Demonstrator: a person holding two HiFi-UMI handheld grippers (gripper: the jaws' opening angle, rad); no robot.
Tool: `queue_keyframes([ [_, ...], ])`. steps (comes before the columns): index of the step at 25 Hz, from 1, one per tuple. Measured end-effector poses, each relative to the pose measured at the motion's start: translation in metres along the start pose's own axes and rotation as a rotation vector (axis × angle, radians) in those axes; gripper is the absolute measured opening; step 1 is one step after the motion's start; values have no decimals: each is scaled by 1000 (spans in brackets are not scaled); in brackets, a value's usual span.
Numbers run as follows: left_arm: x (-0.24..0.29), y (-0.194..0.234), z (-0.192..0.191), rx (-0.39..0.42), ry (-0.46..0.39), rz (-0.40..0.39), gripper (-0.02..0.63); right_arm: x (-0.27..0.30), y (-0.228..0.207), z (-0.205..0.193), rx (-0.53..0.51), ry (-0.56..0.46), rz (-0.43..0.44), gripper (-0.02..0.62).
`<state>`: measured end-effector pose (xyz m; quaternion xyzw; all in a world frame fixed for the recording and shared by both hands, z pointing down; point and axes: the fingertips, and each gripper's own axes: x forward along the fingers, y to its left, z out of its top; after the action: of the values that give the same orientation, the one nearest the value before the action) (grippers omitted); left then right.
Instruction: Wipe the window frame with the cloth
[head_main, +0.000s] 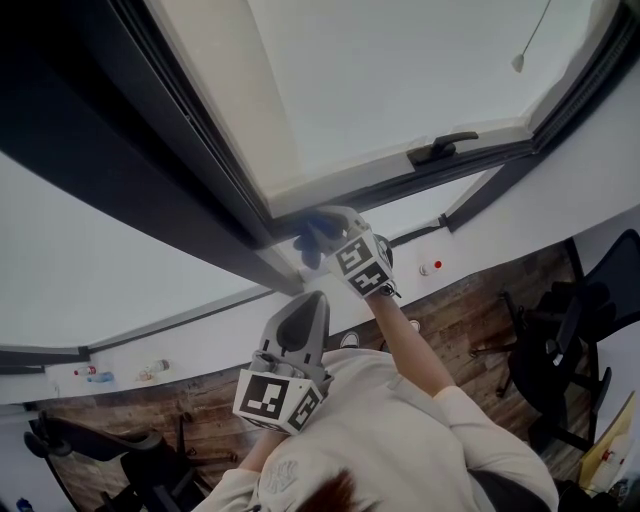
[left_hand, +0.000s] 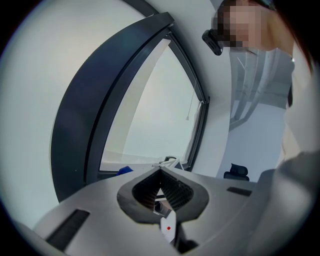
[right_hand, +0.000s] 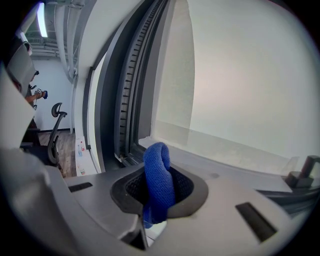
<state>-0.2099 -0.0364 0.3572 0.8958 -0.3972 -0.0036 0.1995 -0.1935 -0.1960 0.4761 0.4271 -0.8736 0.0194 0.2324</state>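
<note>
**A:** How does the right gripper stand?

**B:** The right gripper (right_hand: 159, 194) pinches a folded blue terry cloth (right_hand: 156, 160). A loop of it stands up out of the jaws, and a short end hangs beneath them.

**A:** And where is that cloth?

**B:** It is at the dark grey metal window frame (head_main: 225, 195), right at the corner where the frame's bottom rail meets its upright. The head view shows the cloth against the rail. I cannot tell if it truly presses on it.

**A:** What about the left gripper?

**B:** The left gripper (left_hand: 160, 171) has its jaws pressed together with nothing between them. It hangs below the frame, apart from it, and points up toward the same corner. It is just beside the forearm that carries the other gripper.

**A:** What else lies round the frame?

**B:** A black lever handle (head_main: 441, 149) sits on the frame's bottom rail, well along from the cloth. A thin white pull cord (head_main: 522, 55) hangs inside the frame before the pale pane. Below the frame runs a white wall, then a brown wood-pattern floor (head_main: 470, 320). A black office chair (head_main: 560, 350) stands on that floor, well apart from the frame.
</note>
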Motion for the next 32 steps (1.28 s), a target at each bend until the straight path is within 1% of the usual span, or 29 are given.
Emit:
queue_keyframes([
  [4,0,-1,0,0,0,-2,5,-2,-3,-1,-8,0,-6,54],
  [23,8,-6,0,-5,-11,-4,5,-14,-26,-11,49,5,-42,54],
  [32,11,-10,2,-7,-20,-5,5,-19,-32,-13,43,13,-42,54],
])
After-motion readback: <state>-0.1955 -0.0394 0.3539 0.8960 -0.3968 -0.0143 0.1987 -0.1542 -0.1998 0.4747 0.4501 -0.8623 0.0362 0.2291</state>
